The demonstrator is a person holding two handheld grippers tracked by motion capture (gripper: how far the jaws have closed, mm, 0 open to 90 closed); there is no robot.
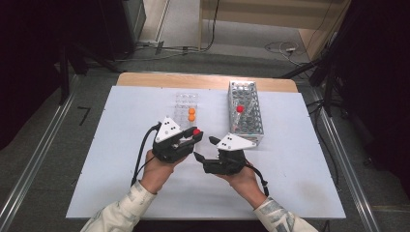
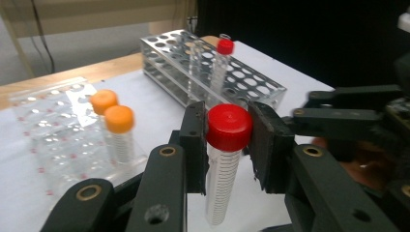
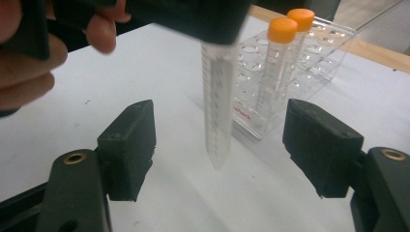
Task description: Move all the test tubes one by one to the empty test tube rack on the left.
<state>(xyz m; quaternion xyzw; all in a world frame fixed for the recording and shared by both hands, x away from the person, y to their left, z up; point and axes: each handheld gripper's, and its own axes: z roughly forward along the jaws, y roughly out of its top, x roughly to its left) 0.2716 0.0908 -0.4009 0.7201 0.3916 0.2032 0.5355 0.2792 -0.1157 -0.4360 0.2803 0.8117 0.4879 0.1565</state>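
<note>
The left hand-held gripper (image 2: 227,145) pinches a red-capped centrifuge tube (image 2: 223,164) at the cap, upright above the worktop (image 1: 121,159), while the right hand-held gripper (image 3: 220,145) stands spread, its jaws either side of the tube's lower body without touching. The tube looks light, stiff and slick plastic, best gripped at the cap or just below. Beyond stand a metal rack (image 1: 246,113) and a clear rack (image 2: 48,125) with orange-capped tubes (image 2: 116,130).
</note>
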